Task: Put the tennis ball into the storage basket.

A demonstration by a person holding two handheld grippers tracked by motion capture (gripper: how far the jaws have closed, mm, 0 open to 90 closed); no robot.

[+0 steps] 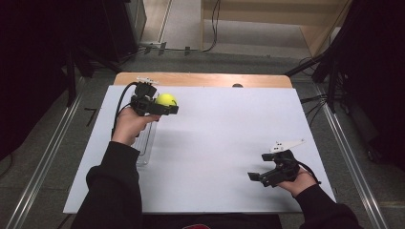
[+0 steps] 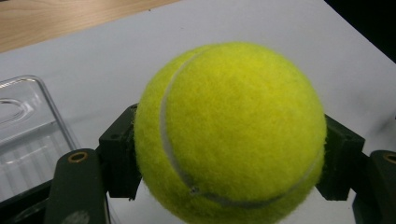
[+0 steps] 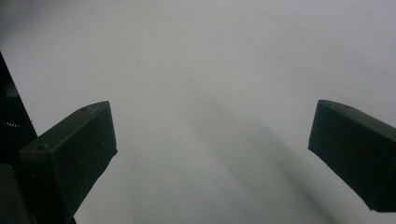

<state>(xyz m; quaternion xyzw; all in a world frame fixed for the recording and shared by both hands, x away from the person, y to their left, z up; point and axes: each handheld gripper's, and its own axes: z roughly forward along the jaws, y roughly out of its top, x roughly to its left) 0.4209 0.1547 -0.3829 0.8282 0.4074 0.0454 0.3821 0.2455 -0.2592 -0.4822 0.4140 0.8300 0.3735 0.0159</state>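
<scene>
- Clear tray (image 1: 147, 143) sits half hidden under the left forearm.
- Left gripper (image 1: 168, 106) pinches the tennis ball (image 1: 166, 99), raised above the table (image 1: 224, 138).
- Right gripper (image 1: 260, 176) rests low, jaws spread wide.

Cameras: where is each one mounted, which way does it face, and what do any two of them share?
High view: fixed above the person's side, looking forward and down on the white table; both forearms, left gripper and right gripper show.
Left gripper view: rides the left gripper, looking along its jaws shut on the tennis ball, a clear plastic tray beside.
Right gripper view: rides the right gripper, facing bare table between open jaws.
Shared: high and left gripper views both show the ball and tray.
</scene>
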